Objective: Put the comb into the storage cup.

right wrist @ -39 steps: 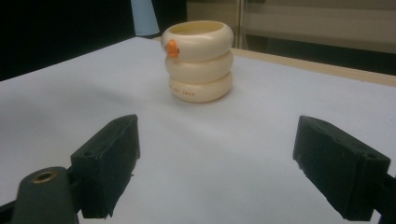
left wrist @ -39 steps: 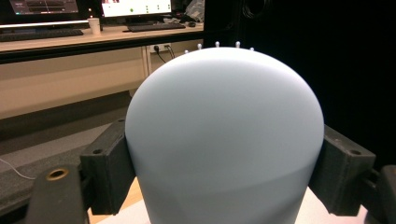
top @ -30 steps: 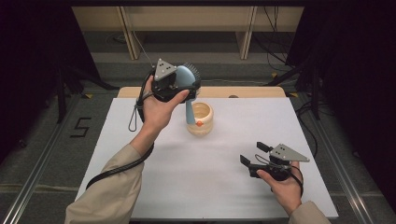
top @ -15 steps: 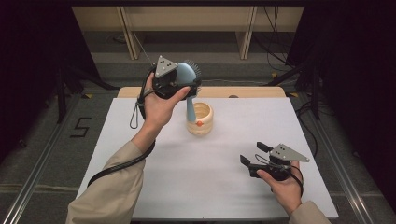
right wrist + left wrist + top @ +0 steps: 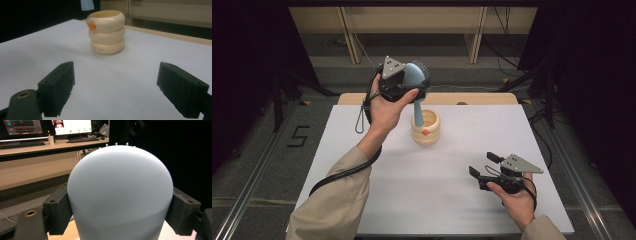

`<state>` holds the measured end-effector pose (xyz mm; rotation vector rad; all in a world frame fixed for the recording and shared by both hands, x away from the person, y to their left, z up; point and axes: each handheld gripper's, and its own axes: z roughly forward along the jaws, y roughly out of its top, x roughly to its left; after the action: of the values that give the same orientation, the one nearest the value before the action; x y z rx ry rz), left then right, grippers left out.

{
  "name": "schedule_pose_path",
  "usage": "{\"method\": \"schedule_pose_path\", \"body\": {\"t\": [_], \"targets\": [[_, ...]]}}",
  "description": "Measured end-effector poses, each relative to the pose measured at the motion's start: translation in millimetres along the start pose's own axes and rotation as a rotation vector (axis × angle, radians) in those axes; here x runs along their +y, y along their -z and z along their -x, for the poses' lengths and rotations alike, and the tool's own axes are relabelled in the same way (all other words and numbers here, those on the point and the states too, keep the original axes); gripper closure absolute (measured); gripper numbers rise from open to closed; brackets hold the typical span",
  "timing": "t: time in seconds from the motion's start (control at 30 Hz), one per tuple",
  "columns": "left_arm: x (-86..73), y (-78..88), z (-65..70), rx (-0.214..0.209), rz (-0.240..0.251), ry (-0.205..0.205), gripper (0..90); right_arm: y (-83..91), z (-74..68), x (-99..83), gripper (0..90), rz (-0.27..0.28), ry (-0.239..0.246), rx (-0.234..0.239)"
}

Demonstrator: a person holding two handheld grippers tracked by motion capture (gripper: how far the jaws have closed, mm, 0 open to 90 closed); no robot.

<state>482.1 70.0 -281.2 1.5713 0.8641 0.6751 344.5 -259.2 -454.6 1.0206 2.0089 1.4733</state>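
My left gripper (image 5: 411,82) is held up over the table's far side, shut on the head of a light blue hairbrush (image 5: 414,76). In the left gripper view the brush's smooth back (image 5: 120,192) sits between both black pads (image 5: 58,212). The handle (image 5: 417,111) points down toward a cream ringed cup (image 5: 426,129) with a small orange mark. From the right gripper view, the handle's end (image 5: 87,4) hangs just above the cup (image 5: 107,32). My right gripper (image 5: 483,164) rests low on the white table at the near right, open with nothing between its fingers, aimed at the cup (image 5: 116,90).
The white tabletop (image 5: 422,190) spreads between the cup and the right gripper. A wooden edge (image 5: 482,98) runs along the table's far side. Dark stands and cables surround the table. A desk with monitors (image 5: 25,130) shows behind the brush.
The left gripper has risen slightly with the brush, lifting the handle a little over the cup. The right gripper has stayed in place.
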Motion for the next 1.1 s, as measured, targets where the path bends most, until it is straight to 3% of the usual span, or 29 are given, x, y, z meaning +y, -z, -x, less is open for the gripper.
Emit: {"method": "schedule_pose_path", "body": {"t": [0.7,1.1], "targets": [[-4.0,-17.6,-2.3,-0.021,0.011,-0.028,19.4,-1.1,0.0,-0.8,15.5,-0.001,0.004,0.003],[-8.3,-26.7,-0.8,-0.058,0.011,-0.032,19.4,-1.0,0.4,-0.8,15.5,-0.001,0.003,0.002]]}}
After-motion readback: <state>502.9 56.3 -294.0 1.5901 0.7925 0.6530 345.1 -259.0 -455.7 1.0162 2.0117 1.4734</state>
